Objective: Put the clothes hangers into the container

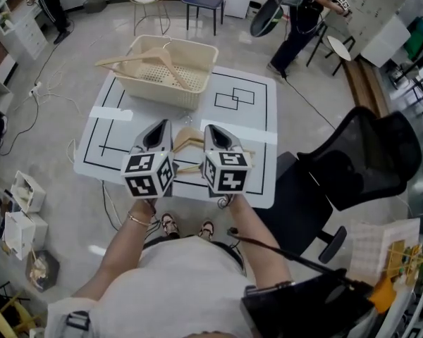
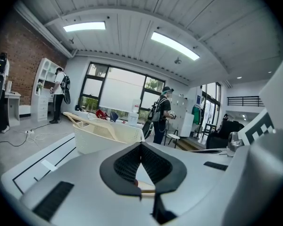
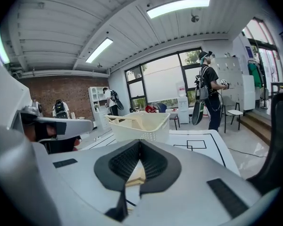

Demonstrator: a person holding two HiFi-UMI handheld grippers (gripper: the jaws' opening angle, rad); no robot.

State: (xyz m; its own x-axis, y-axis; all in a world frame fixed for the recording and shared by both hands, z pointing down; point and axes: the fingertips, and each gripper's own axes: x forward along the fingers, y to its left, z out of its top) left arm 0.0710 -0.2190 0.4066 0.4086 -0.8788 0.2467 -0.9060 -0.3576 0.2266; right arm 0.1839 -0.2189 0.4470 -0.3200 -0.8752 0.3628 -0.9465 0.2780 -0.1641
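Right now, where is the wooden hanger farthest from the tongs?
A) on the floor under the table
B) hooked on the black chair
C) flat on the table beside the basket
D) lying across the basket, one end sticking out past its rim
D: in the head view the wooden hanger rests across the top of the basket, and its left end pokes out over the rim.

A white table (image 1: 257, 111) marked with black lines, among them 2 overlapping rectangles (image 1: 234, 97) toward its far right, carries a cream perforated basket (image 1: 155, 90) at its far edge. Wooden hangers (image 1: 187, 141) lie flat on it nearer the front. 2 strips of white tape (image 1: 111, 113) cross its surface, 1 on each side.
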